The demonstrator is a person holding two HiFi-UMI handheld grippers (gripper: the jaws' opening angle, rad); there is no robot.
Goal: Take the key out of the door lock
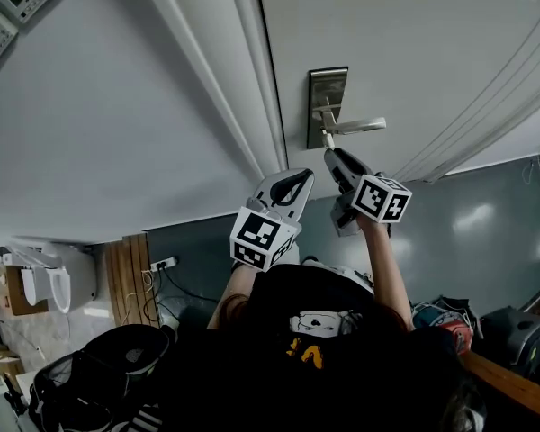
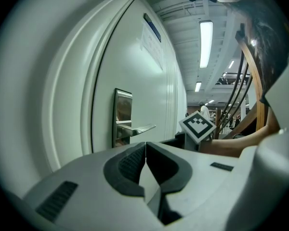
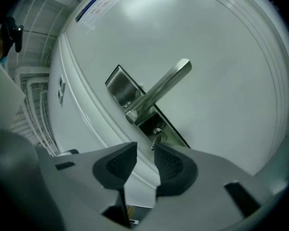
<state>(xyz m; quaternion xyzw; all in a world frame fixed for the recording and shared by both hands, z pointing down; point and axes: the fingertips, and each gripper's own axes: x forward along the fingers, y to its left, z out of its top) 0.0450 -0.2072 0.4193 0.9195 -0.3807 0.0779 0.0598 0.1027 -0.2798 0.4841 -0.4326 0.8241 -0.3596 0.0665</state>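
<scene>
Right gripper [image 3: 145, 149] fingers apart, empty; key [image 3: 155, 138] seemingly off-centre by one pad: closing may glance off. Left gripper [image 2: 145, 146] fingers shut, empty.

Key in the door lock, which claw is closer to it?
Right. The right claw is just short of the key, jaws apart, not gripping it. The left claw, shut, sits farther back and to the left.

White door [image 3: 221, 57] with metal lock plate [image 3: 119, 86], lever handle [image 3: 164, 86] and, just beside it, inserted key [image 3: 155, 139].
</scene>
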